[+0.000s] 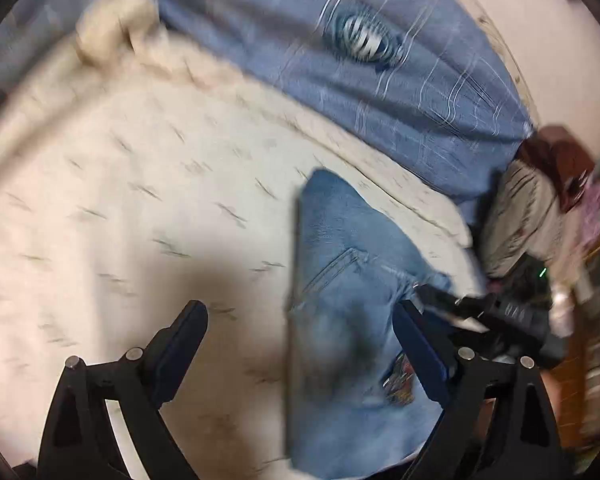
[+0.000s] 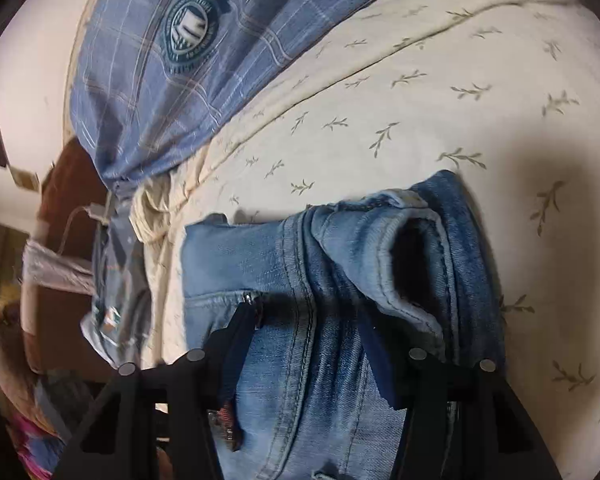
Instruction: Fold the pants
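Note:
Folded light-blue jeans [image 1: 340, 240] lie on a cream bedspread [image 1: 140, 200] printed with small leaf sprigs. My left gripper [image 1: 300, 316] hovers open and wide over the bedspread, its right finger above the left part of the jeans. The black body of my right gripper [image 1: 480, 312] shows beside it at the jeans' right edge. In the right wrist view the jeans [image 2: 260, 260] show a stitched seam, a pocket and a rolled cuff or waistband opening [image 2: 412, 256]. My right gripper [image 2: 308, 320] stands open over the seam, denim below and between its fingers, pads not pressing.
A blue plaid pillow with a round badge [image 2: 188, 28] lies at the head of the bed, also the blue pillow [image 1: 360, 36]. Brown wooden furniture [image 2: 60, 184] and piled clothes or bags [image 1: 540, 200] stand beside the bed. A pale wall [image 1: 540, 20] rises behind.

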Available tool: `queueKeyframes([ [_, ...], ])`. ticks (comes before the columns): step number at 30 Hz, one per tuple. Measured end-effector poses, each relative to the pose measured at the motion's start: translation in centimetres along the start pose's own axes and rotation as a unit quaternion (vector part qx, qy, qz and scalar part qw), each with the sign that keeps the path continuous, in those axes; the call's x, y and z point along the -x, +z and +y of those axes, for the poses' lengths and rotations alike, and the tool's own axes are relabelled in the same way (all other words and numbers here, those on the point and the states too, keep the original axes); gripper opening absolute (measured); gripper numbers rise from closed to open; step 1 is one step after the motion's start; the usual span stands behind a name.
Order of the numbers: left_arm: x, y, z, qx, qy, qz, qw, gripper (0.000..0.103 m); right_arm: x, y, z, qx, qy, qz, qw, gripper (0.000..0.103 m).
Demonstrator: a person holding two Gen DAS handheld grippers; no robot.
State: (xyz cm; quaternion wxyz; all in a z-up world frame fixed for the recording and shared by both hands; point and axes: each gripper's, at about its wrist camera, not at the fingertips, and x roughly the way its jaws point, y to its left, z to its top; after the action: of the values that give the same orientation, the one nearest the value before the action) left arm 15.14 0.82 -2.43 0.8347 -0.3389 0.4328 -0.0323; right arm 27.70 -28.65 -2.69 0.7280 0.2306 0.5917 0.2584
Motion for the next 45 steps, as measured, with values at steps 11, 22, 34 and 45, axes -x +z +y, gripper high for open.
queueKeyframes([
  [11, -4.2, 0.0, -4.3, -0.023, 0.022, 0.061, 0.9976, 0.032, -0.3, -0.1, -1.2, 0.010, 0.032, 0.017, 0.999, 0.056],
  [22, -1.4, -1.8, -1.3, 0.033, -0.017, 0.064, 0.9973, 0.075, -0.5, -0.4, -1.1, 0.014, 0.035, 0.007, 0.999, 0.056],
  [34, -2.0, -6.6, -2.9, 0.028, -0.015, 0.095, 0.9950, 0.027, -0.2, -0.5, -1.6, 0.009, 0.053, 0.005, 0.999, 0.056],
  [45, -1.7, -7.3, -4.8, -0.029, 0.088, 0.059, 0.9940, 0.051, 2.0, -1.6, 0.6, 0.034, 0.034, -0.005, 0.999, 0.069],
])
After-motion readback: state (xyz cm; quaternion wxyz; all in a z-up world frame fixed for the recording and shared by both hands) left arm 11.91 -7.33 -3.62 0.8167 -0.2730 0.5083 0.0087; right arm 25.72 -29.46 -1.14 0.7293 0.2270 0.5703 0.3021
